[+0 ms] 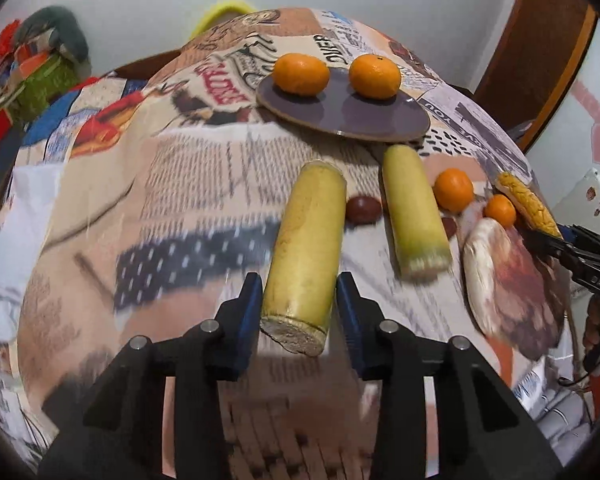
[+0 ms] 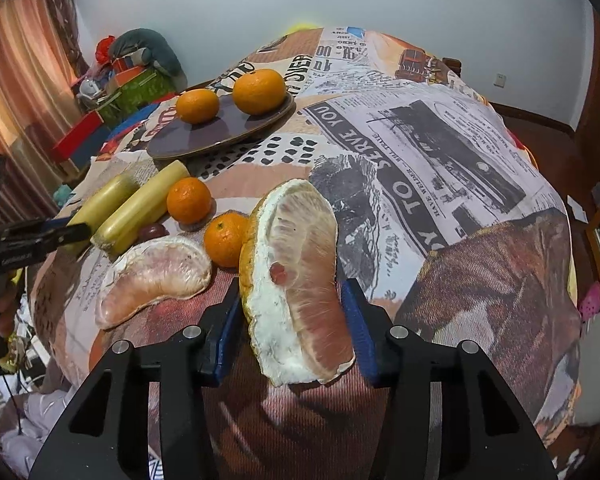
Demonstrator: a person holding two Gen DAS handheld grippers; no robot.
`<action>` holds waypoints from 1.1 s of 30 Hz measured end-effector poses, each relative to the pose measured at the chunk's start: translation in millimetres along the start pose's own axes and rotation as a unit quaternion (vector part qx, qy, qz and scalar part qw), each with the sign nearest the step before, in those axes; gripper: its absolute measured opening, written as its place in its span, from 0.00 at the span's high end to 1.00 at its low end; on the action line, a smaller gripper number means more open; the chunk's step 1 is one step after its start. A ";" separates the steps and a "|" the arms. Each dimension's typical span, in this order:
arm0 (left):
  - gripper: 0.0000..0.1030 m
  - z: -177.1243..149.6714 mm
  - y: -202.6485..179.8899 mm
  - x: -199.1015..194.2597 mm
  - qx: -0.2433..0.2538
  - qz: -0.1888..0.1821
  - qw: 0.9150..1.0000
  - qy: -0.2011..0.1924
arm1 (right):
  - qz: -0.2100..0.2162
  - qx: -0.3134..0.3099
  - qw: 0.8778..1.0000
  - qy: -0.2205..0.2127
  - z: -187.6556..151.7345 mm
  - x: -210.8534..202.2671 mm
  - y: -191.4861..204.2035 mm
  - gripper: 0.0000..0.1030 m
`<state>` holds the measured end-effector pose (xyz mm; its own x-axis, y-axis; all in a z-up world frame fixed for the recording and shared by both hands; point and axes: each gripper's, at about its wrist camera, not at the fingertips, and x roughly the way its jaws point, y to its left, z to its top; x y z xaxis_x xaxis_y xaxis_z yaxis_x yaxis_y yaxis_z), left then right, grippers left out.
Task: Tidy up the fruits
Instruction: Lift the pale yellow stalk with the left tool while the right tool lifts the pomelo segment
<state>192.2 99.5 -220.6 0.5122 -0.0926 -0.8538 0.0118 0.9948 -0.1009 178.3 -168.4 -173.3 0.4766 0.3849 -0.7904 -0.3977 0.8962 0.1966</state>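
Note:
My left gripper (image 1: 300,284) is shut on one yellow-green sugarcane piece (image 1: 304,248), its pads against both sides of the near end. A second cane piece (image 1: 414,208) lies just right of it. My right gripper (image 2: 292,286) is shut on a pomelo wedge (image 2: 296,280), held upright with the rind to the left. A peeled pomelo segment (image 2: 156,276) lies to its left. Two small mandarins (image 2: 189,200) (image 2: 225,240) and a dark red fruit (image 2: 153,231) sit between the cane and the pomelo. Farther back, a purple plate (image 1: 340,120) carries two bigger mandarins (image 1: 301,74) (image 1: 375,77).
A printed newspaper-pattern cloth (image 2: 440,184) covers the table, which drops off at the left and right. Boxes and bundled fabric (image 2: 132,76) are piled beyond the table's far left. A wooden door frame (image 1: 540,52) stands at the right.

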 end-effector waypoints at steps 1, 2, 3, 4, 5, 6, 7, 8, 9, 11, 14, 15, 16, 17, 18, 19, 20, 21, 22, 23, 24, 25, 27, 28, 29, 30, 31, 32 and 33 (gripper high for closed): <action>0.63 -3.7 0.0 -3.3 -0.003 0.001 1.000 0.003 | -0.001 -0.002 1.000 0.000 -1.1 -1.2 0.8 0.56; 0.64 -6.5 -0.6 -5.6 -0.003 0.001 1.000 0.006 | -0.002 -0.003 1.000 0.000 -1.7 -1.8 1.4 0.57; 0.64 -7.4 -1.1 -6.0 -0.002 0.000 1.000 0.010 | -0.003 -0.005 1.000 0.000 -2.5 -2.7 2.4 0.57; 0.64 -7.7 -1.3 -5.4 -0.002 0.000 1.000 0.015 | -0.005 -0.007 1.000 -0.001 -3.1 -3.4 2.9 0.57; 0.64 -6.1 -0.5 -2.8 -0.006 -0.003 1.000 0.024 | -0.005 -0.008 1.000 -0.002 -3.3 -3.5 3.1 0.57; 0.64 -5.1 0.9 -1.3 -0.008 -0.006 1.000 0.027 | -0.005 -0.008 1.000 -0.001 -2.9 -2.9 2.8 0.57; 0.64 -1.9 1.8 1.9 -0.010 -0.011 0.999 0.030 | -0.004 -0.008 1.000 0.000 -2.5 -2.2 2.5 0.57; 0.64 -0.1 1.9 3.5 -0.010 -0.012 0.999 0.031 | -0.004 -0.007 1.000 -0.001 -2.2 -1.7 2.3 0.57; 0.63 2.9 1.1 6.0 -0.007 -0.011 0.999 0.031 | -0.003 -0.006 1.000 -0.002 -1.9 -1.6 2.1 0.57; 0.63 8.2 -1.8 10.5 0.003 -0.007 1.000 0.029 | 0.000 -0.004 1.000 -0.003 -1.0 -1.2 1.5 0.57; 0.63 16.5 -4.9 19.7 0.013 -0.003 0.999 0.029 | 0.006 0.001 1.000 -0.006 0.7 -0.3 -0.7 0.58; 0.63 19.1 -5.3 22.4 0.013 -0.003 1.000 0.028 | 0.007 0.002 1.000 -0.007 1.1 -0.2 -1.2 0.58; 0.63 21.8 -5.6 25.0 0.013 -0.002 1.000 0.027 | 0.009 0.004 1.000 -0.009 2.0 0.0 -2.1 0.58; 0.63 23.5 -5.2 26.3 0.013 -0.003 1.000 0.026 | 0.010 0.004 1.000 -0.010 2.3 -0.3 -2.0 0.58; 0.63 25.4 -5.1 27.9 0.012 -0.003 1.000 0.024 | 0.011 0.005 1.000 -0.012 2.8 -0.4 -2.0 0.58; 0.63 27.0 -4.6 29.1 0.010 -0.003 1.000 0.021 | 0.011 0.005 1.000 -0.014 3.6 -0.6 -1.6 0.58; 0.63 28.2 -4.3 30.0 0.008 -0.003 1.000 0.019 | 0.010 0.006 1.000 -0.017 4.6 -1.1 -1.9 0.58; 0.62 29.0 -4.2 30.5 0.006 -0.002 1.000 0.017 | 0.011 0.006 1.000 -0.018 5.1 -1.8 -1.6 0.59; 0.62 30.3 -3.5 31.0 0.002 -0.001 1.000 0.015 | 0.011 0.007 1.000 -0.020 6.1 -2.3 -1.6 0.59; 0.62 31.5 -2.5 31.5 -0.005 -0.001 1.000 0.013 | 0.011 0.008 1.000 -0.022 7.0 -3.1 -1.7 0.59; 0.62 32.7 -1.6 32.2 -0.011 -0.002 1.000 0.010 | 0.011 0.007 1.000 -0.024 7.5 -4.0 -1.9 0.59; 0.62 33.5 -0.8 33.1 -0.016 -0.003 1.000 0.008 | 0.010 0.006 1.000 -0.026 8.3 -4.8 -2.1 0.60; 0.62 35.3 -0.7 34.2 -0.021 -0.003 1.000 0.005 | 0.010 0.005 1.000 -0.029 9.7 -6.7 -2.3 0.61; 0.63 35.7 -1.3 34.0 -0.021 -0.002 1.000 0.004 | 0.010 0.005 0.999 -0.031 10.2 -7.7 -2.3 0.61; 0.63 36.1 -2.3 33.5 -0.021 0.000 1.000 0.003 | 0.009 0.004 0.999 -0.033 10.8 -8.9 -2.2 0.62; 0.63 36.2 -3.1 32.2 -0.020 0.001 1.000 0.001 | 0.009 0.003 0.999 -0.036 11.3 -10.3 -2.2 0.66; 0.63 36.2 -3.6 30.9 -0.020 0.001 1.000 0.000 | 0.009 0.001 0.999 -0.037 12.0 -11.9 -1.7 0.72; 0.63 36.1 -4.0 28.3 -0.021 0.000 1.000 -0.003 | 0.008 0.001 0.999 -0.038 12.6 -13.0 -1.8 0.73; 0.64 36.1 -4.1 26.2 -0.022 -0.002 1.000 -0.006 | 0.007 0.000 0.999 -0.039 13.6 -13.1 -1.9 0.73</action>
<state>236.6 94.6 -224.1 0.5221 -0.0961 -0.8475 -0.0245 0.9915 -0.1275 183.5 -172.1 -155.5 0.5304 0.4129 -0.7404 -0.4044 0.8908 0.2071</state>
